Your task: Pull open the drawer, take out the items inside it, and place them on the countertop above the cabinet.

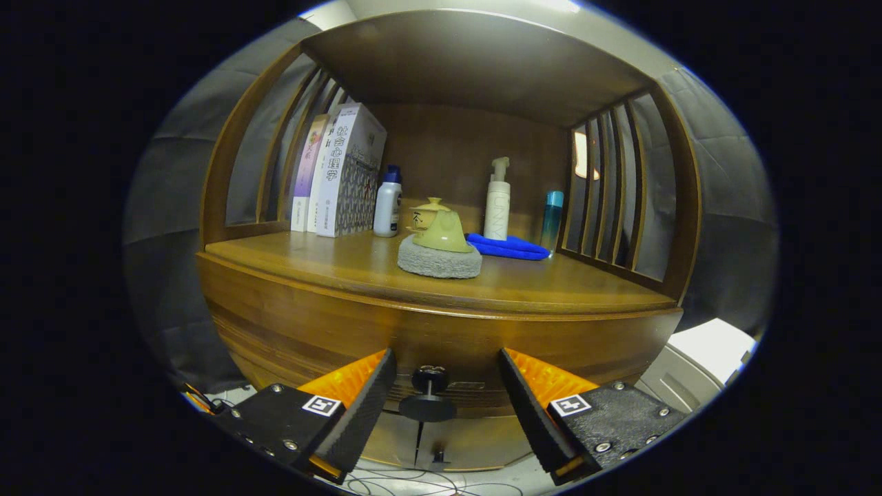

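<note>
A wooden cabinet with a countertop stands straight ahead. Its drawer front sits below the countertop edge, shut, with a dark round knob sticking out toward me. My gripper is open, and the knob lies between the two fingertips with a gap on each side. Nothing touches the fingers. What the drawer holds is hidden.
On the countertop stand several books, a white bottle with a blue cap, a pump bottle, a teal bottle, a blue cloth, and a yellow-green teapot set on a grey round pad. Slatted side panels enclose the shelf.
</note>
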`<state>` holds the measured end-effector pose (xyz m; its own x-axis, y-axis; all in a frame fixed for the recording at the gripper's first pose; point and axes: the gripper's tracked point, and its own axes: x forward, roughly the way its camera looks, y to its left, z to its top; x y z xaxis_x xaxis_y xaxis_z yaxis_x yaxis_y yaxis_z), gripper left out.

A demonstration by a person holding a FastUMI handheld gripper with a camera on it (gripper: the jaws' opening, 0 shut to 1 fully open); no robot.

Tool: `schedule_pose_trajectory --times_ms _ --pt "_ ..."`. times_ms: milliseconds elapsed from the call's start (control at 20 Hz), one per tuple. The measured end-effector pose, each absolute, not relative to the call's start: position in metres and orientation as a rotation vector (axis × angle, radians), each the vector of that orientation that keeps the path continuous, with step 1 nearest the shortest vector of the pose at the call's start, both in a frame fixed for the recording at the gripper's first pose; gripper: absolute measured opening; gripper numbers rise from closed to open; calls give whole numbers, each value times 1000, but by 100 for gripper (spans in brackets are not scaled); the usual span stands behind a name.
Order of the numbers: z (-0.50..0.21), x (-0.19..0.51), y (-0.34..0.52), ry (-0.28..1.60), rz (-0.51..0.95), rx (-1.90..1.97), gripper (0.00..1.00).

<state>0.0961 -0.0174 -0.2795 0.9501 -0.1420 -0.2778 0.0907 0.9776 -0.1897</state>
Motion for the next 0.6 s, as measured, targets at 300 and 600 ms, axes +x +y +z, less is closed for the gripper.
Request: schedule_pose_trajectory --times_ms 300,600 --pt "-223 103 -43 264 -122 -160 95" --pt "-103 77 -53 167 -100 -87 94"
